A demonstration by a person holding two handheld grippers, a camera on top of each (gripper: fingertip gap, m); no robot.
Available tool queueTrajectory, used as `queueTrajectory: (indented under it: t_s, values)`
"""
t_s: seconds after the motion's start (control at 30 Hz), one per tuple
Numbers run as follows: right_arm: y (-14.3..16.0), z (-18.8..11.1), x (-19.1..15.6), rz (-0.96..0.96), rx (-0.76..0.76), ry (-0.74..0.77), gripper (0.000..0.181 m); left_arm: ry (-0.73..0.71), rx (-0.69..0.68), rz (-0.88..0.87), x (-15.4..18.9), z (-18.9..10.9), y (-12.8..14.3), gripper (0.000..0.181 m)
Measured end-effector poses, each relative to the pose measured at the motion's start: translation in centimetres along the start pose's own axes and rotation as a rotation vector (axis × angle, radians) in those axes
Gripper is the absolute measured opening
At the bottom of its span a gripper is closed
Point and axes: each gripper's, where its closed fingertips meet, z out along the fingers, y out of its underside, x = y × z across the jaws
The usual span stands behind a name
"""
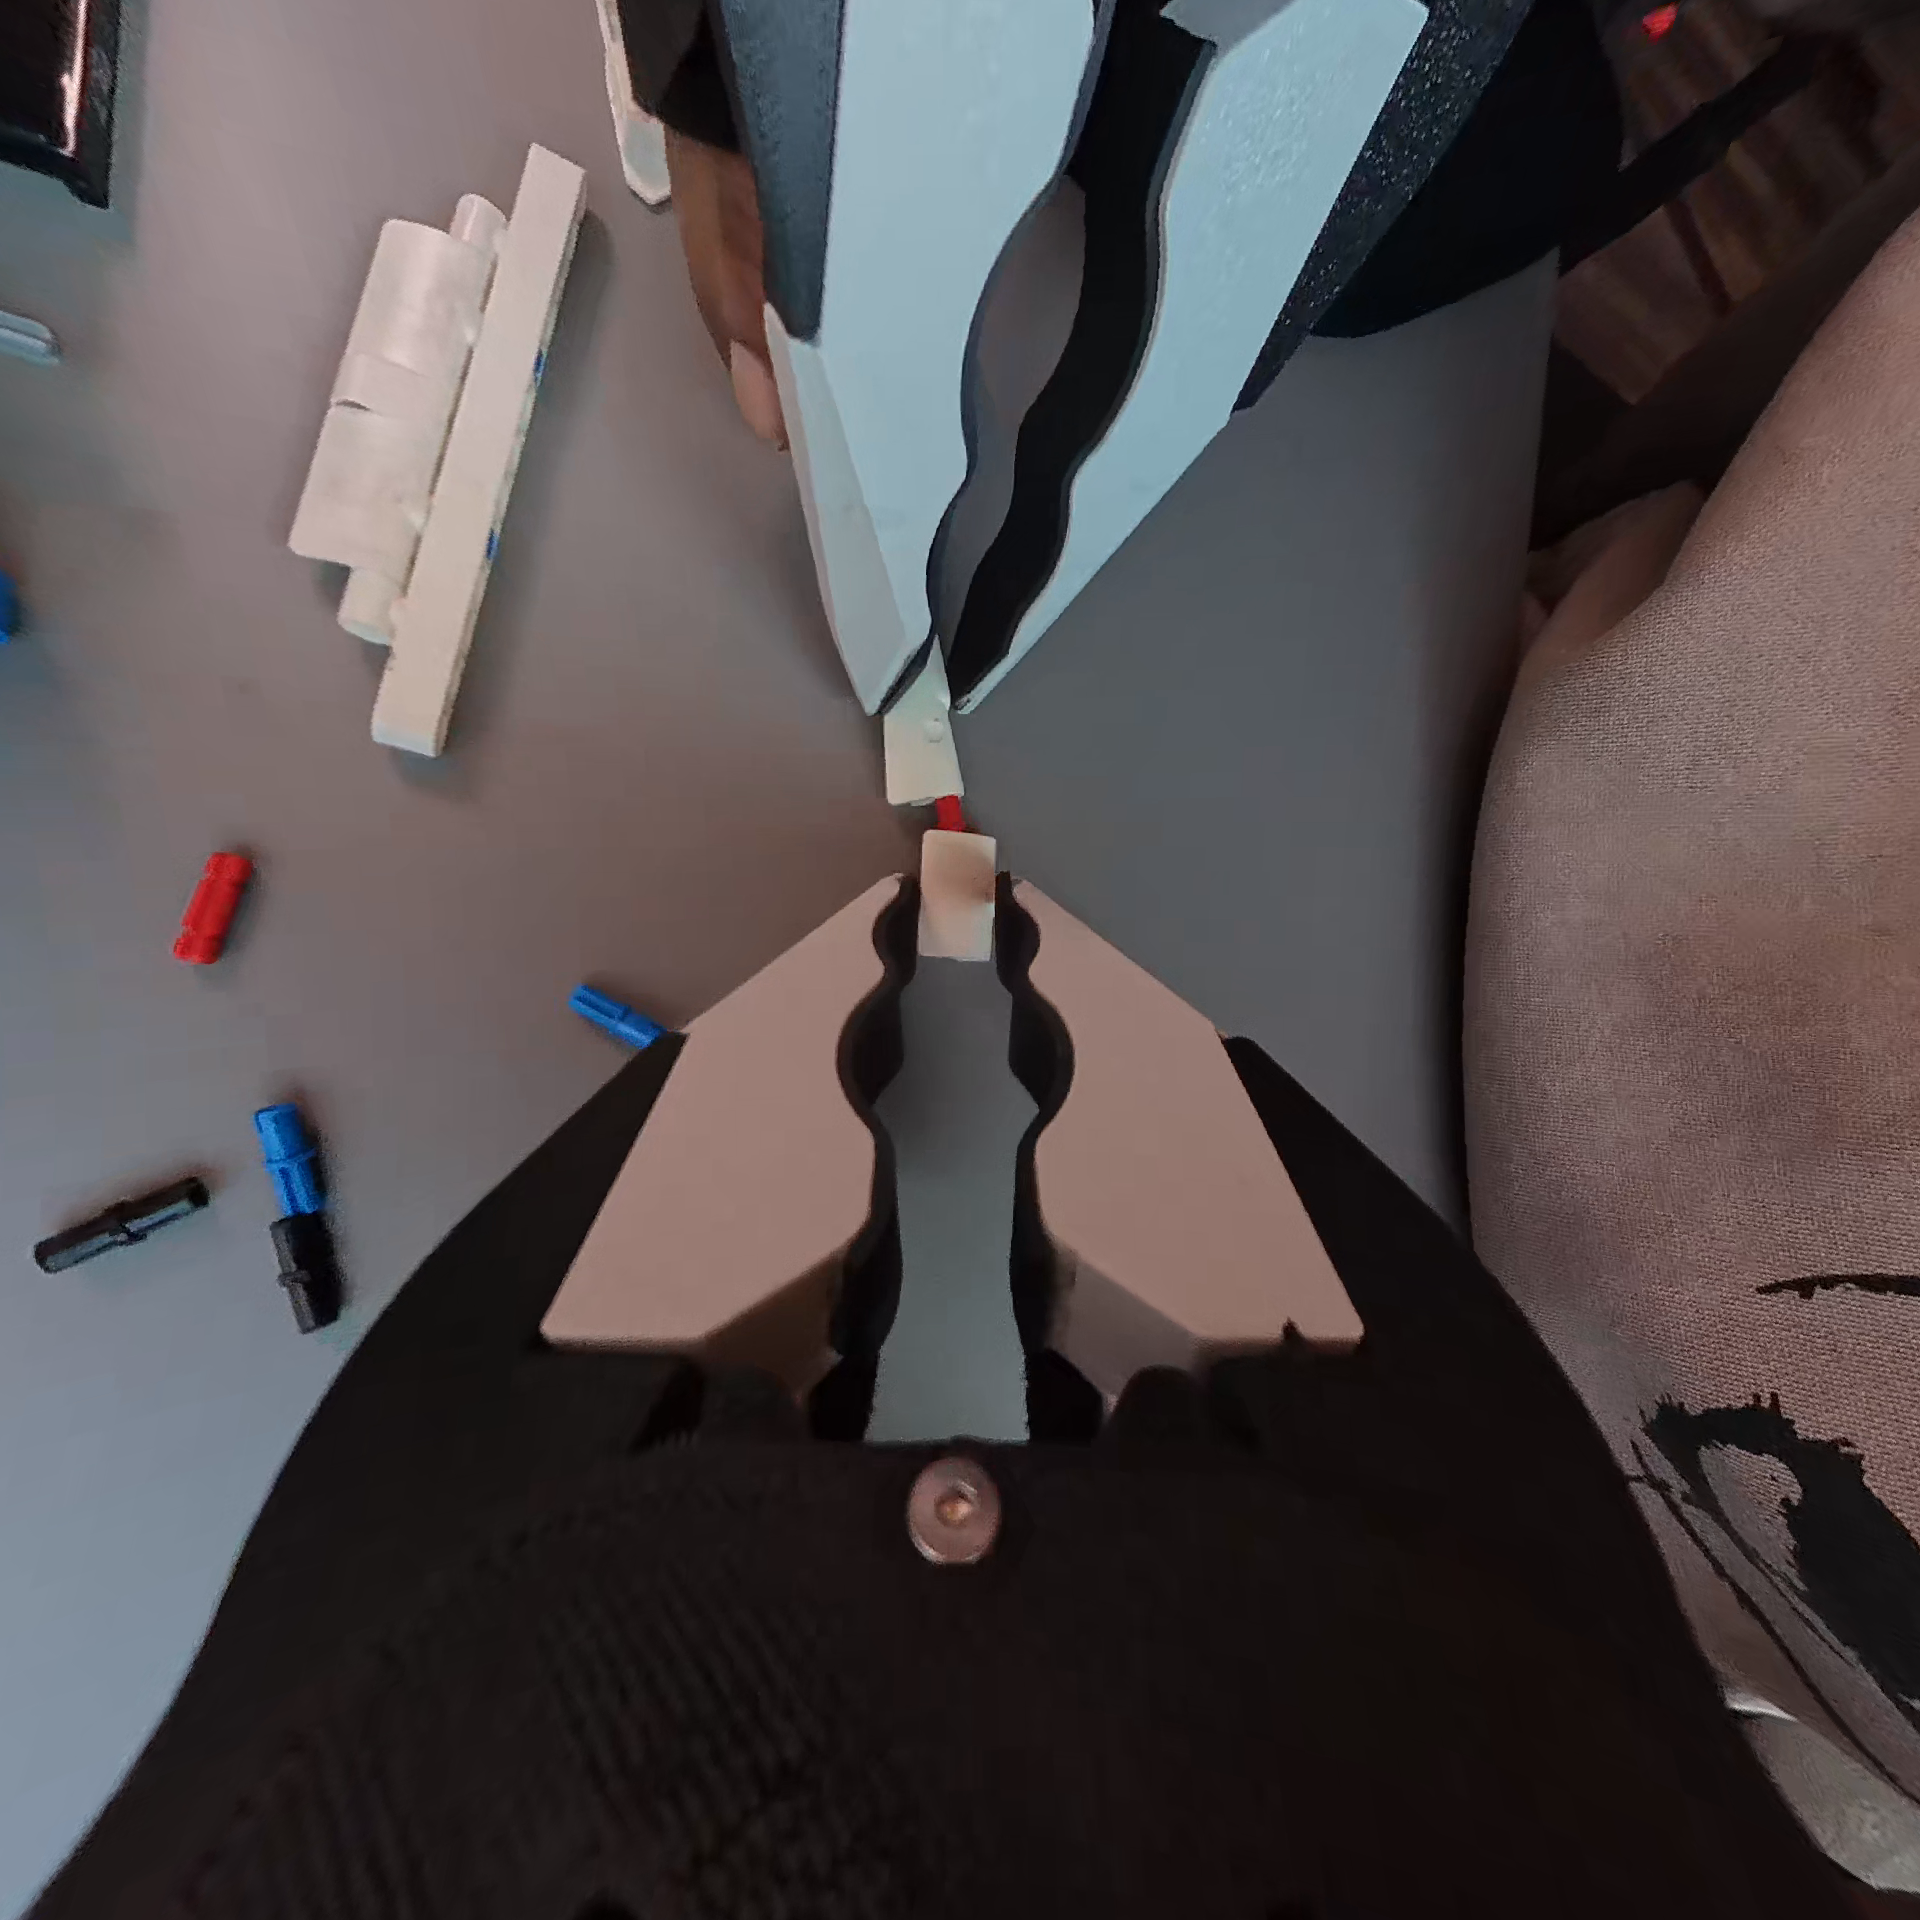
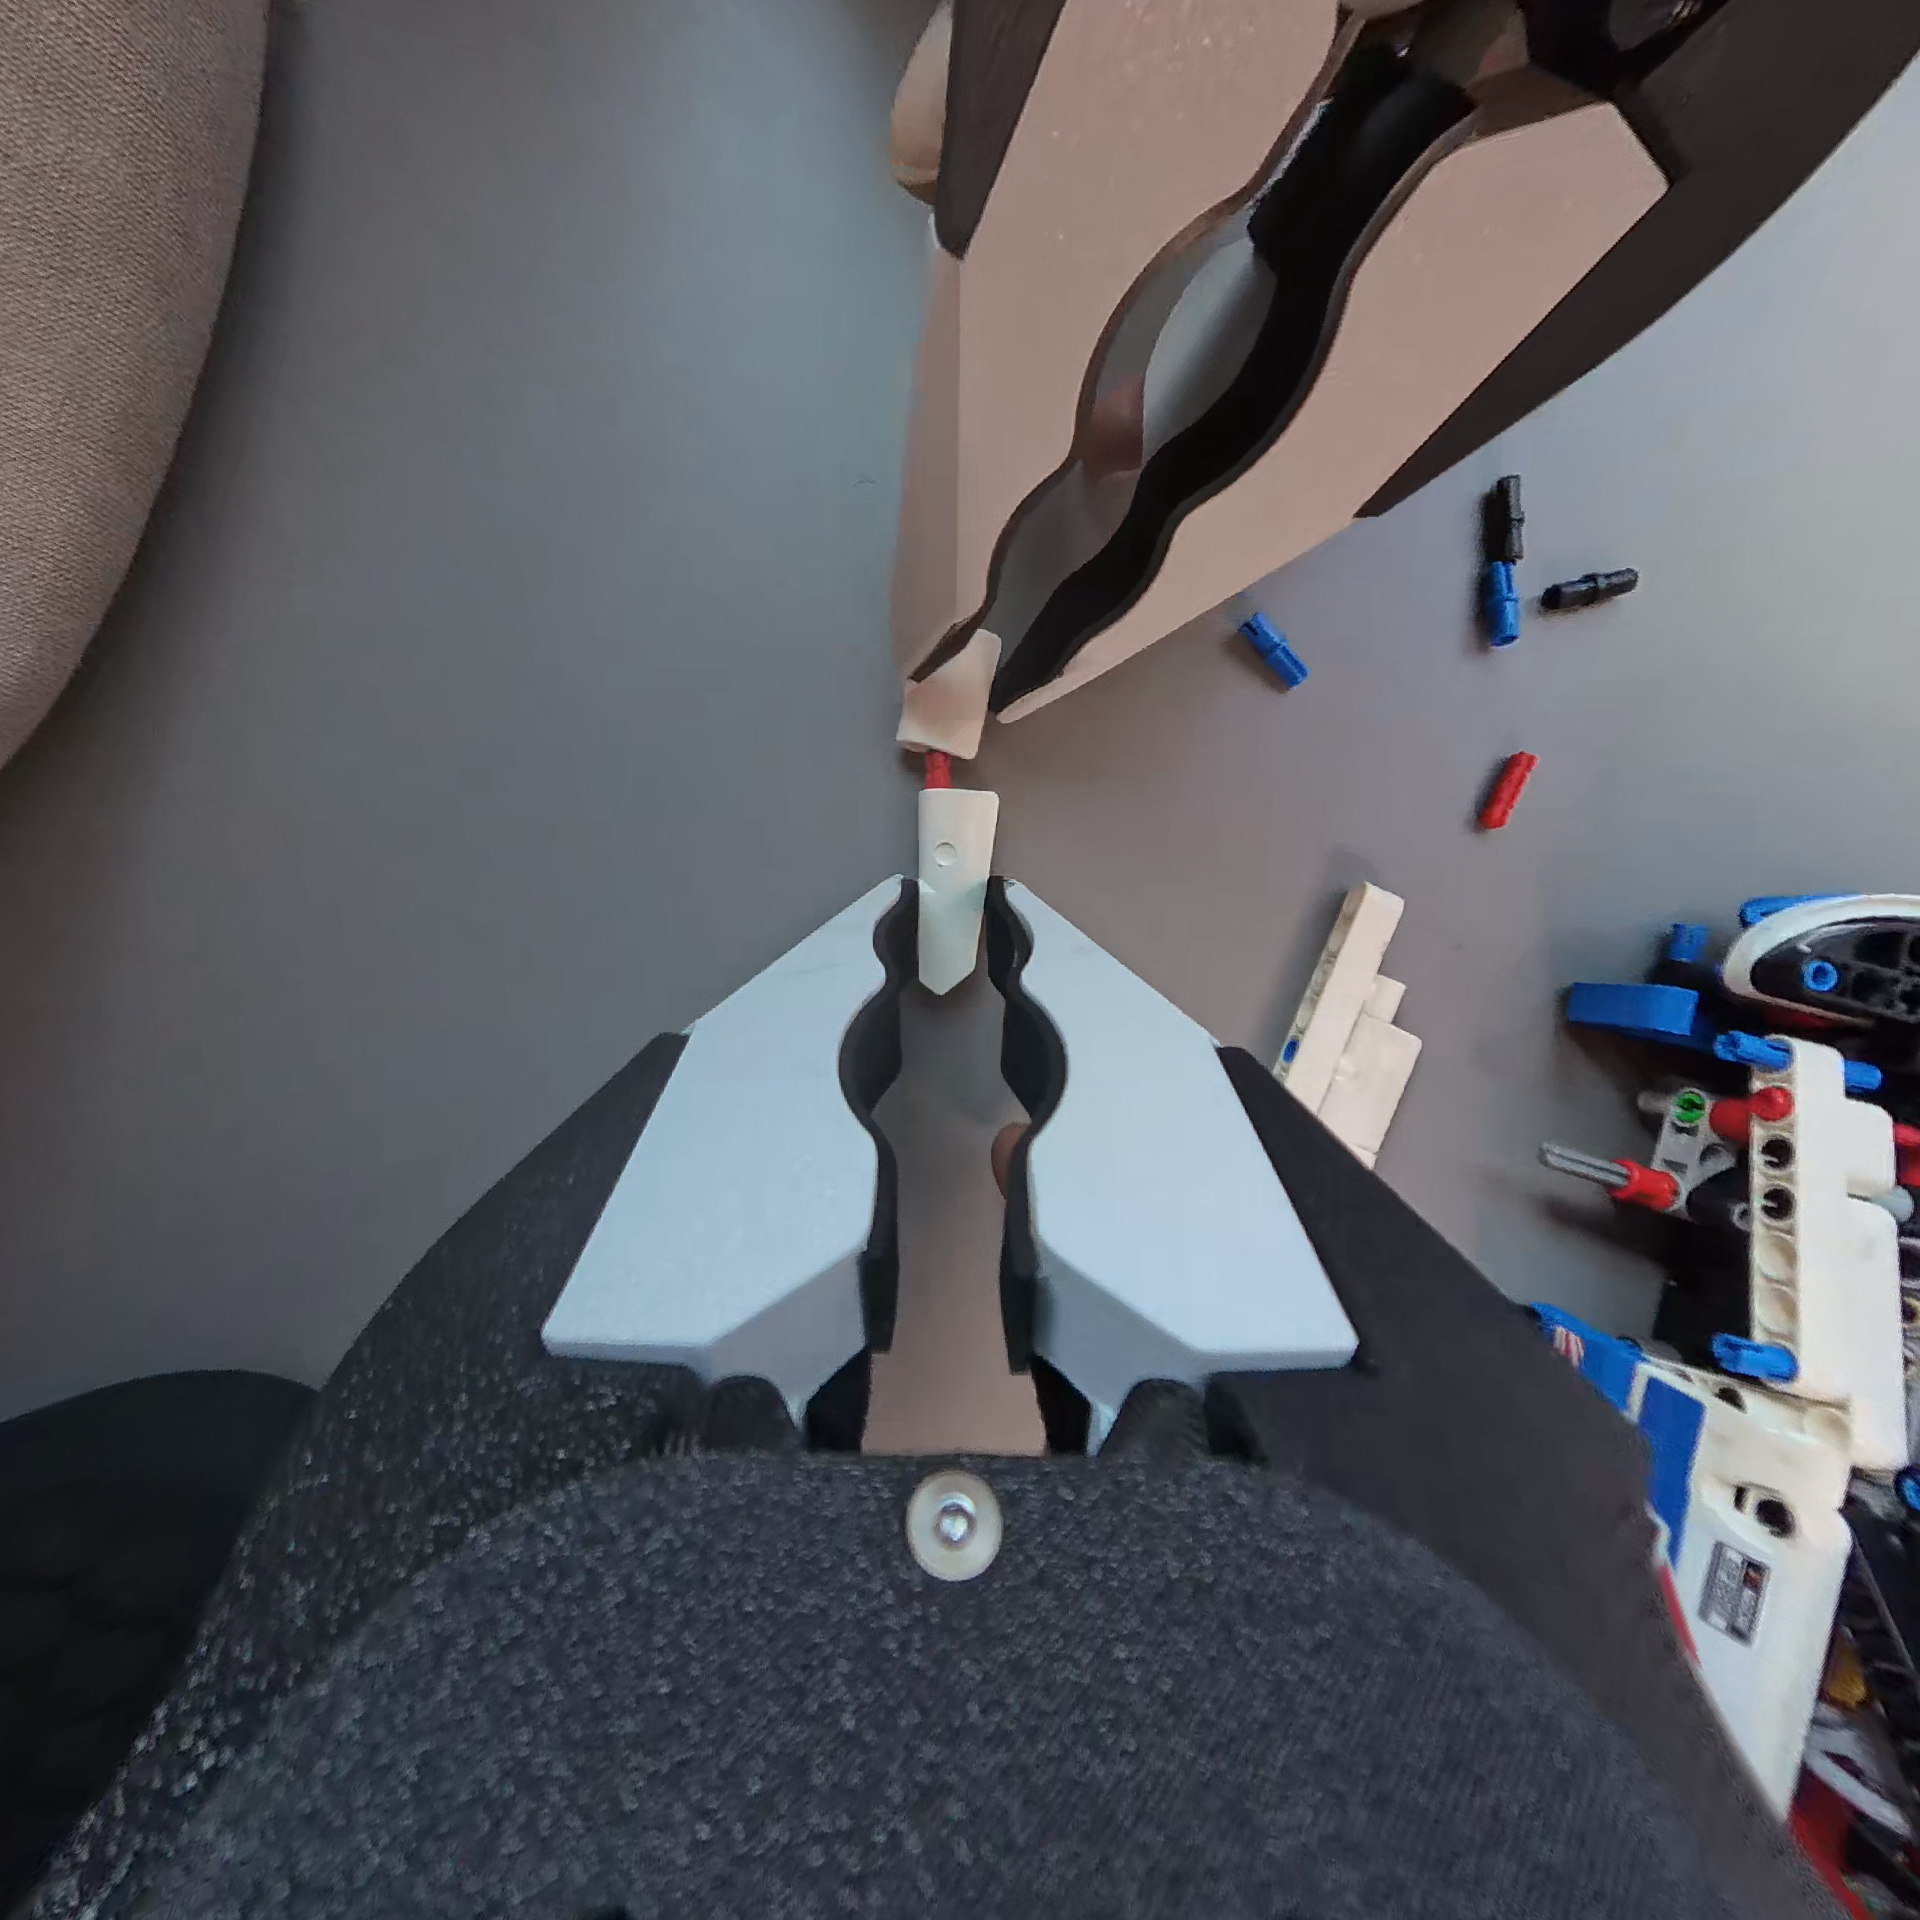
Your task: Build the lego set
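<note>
The left gripper (image 1: 958, 904), with tan fingers, is clamped on a small white Lego piece (image 1: 958, 906), and the right gripper (image 2: 951, 914), with pale blue fingers, is clamped on a second white piece with a pointed tail (image 2: 951, 894). The two grippers face each other tip to tip above the grey table (image 1: 644, 831). A short red pin (image 1: 949, 812) spans the narrow gap between the two white pieces; whether it is seated in one or both I cannot tell.

In the left wrist view, a white beam assembly (image 1: 447, 457) lies on the table up and to the left of the red pin. Farther left of the pin lies a loose red connector (image 1: 213, 906). Below that are a small blue pin (image 1: 615, 1016), a blue-and-black pin pair (image 1: 296, 1210) and a black pin (image 1: 120, 1224).

In the right wrist view, the partly built white, blue and black Lego model (image 2: 1808, 1195) sits to the lower right of the red pin, at the table's edge of view, just beyond the beam assembly. Brown fabric (image 1: 1704, 935) borders the table on the other side of the pin.
</note>
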Motion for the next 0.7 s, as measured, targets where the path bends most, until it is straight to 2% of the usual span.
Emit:
queueTrajectory:
  t_s: [0.13,0.27,0.5,0.7]
  values:
    - [-0.4,-0.2,0.2,-0.005,0.015,0.011,0.014,-0.022,0.025,-0.008,0.3,-0.6,0.3,0.015]
    - [-0.5,-1.1,0.6,0.043,0.041,0.084,0.017,-0.043,0.044,-0.024,0.4,-1.1,0.9,0.018]
    - [0.7,-1.2,-2.2,0.159,0.002,0.081,0.011,-0.061,0.057,0.013,1.3,-0.5,1.3,0.020]
    - [1.4,-0.6,-0.7,0.206,-0.022,0.097,0.008,-0.077,0.044,0.050,1.2,-0.2,1.0,0.020]
